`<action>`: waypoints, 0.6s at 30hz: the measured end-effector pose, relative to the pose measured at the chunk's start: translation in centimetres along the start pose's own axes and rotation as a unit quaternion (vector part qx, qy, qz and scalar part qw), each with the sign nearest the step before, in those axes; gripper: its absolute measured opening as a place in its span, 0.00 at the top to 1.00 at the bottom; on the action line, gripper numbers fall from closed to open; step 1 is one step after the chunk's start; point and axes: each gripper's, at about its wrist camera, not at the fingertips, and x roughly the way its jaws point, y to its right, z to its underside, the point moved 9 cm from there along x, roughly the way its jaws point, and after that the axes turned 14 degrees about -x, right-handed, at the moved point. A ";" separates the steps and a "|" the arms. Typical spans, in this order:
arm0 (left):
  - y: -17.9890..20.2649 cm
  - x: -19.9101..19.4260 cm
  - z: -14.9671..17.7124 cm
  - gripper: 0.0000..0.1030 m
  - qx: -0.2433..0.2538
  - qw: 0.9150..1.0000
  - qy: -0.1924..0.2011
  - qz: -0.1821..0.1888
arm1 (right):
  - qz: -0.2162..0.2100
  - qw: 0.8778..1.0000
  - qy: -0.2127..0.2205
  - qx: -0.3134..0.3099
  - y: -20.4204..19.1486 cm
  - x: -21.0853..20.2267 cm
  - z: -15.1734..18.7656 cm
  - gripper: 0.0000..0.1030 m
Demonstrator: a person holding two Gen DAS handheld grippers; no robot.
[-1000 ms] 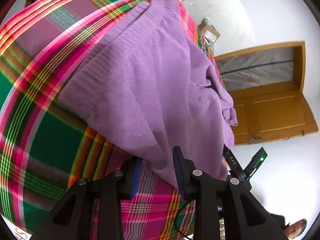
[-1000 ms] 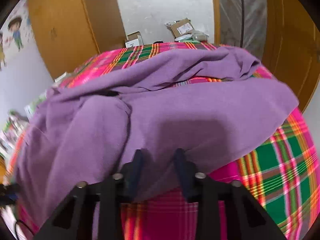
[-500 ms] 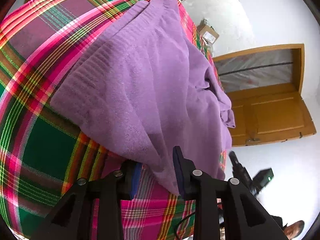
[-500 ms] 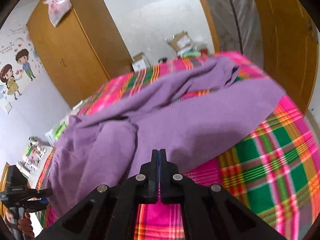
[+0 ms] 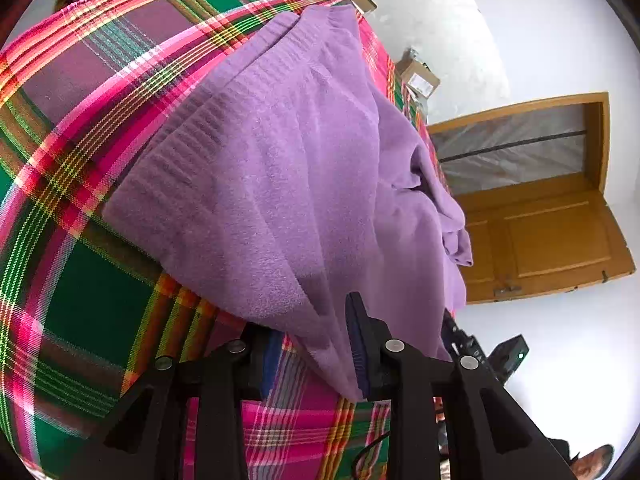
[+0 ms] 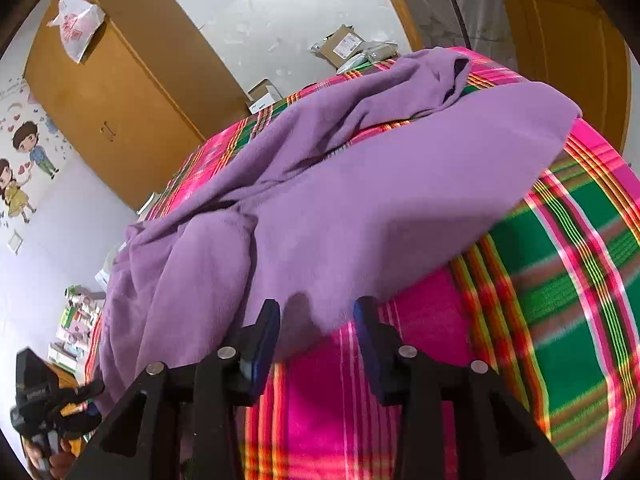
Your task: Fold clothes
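Since half a second ago my right tongs (image 6: 316,332) have sprung apart from fully clenched, and they now sit low at the near edge of the purple sweater (image 6: 360,200) instead of hanging above it. That edge lies between the two released fingers, draped over the inner face of the left one; whether it touches the right one I cannot tell. My left tongs (image 5: 310,340) have hardly shifted: they are spread too, with a corner of the sweater (image 5: 280,184) hanging down between them and resting against the right finger (image 5: 362,344). The sweater lies spread across the plaid blanket (image 6: 560,300), its ribbed hem (image 5: 188,136) toward the far side in the left view, a sleeve (image 6: 380,96) rumpled along the back. Beyond the bed stand a wooden wardrobe (image 6: 120,92) and a wooden door (image 5: 552,236).
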 end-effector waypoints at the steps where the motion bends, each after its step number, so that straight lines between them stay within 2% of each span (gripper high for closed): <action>1: 0.1 0.1 0.0 0.70 0.000 1.000 0.001 0.000 | 0.001 1.000 0.001 0.000 -0.1 0.2 -0.1 0.55; 5: 0.2 0.4 0.0 0.70 -0.002 1.000 0.002 0.000 | 0.008 1.000 0.002 -0.006 -0.4 0.9 -0.6 0.54; 7: 0.3 0.5 -0.1 0.70 -0.002 1.000 0.002 0.000 | 0.025 0.999 -0.004 -0.025 -0.8 1.4 -0.8 0.62; 9: 0.4 0.6 -0.1 0.70 -0.004 1.000 0.003 0.001 | 0.044 0.998 -0.009 -0.040 -0.8 1.8 -1.0 0.90; 10: 0.5 0.7 -0.2 0.70 -0.006 1.000 0.004 0.001 | 0.054 0.997 -0.011 -0.047 -0.8 2.1 -1.0 0.91; 14: 0.6 0.9 -0.3 0.72 -0.011 1.000 0.006 0.002 | 0.038 0.998 -0.004 -0.049 -1.1 1.7 -1.4 0.96; 18: 0.9 1.2 -0.3 0.74 0.005 1.000 0.004 -0.010 | 0.024 0.996 0.055 -0.066 -2.4 -1.3 -2.7 0.96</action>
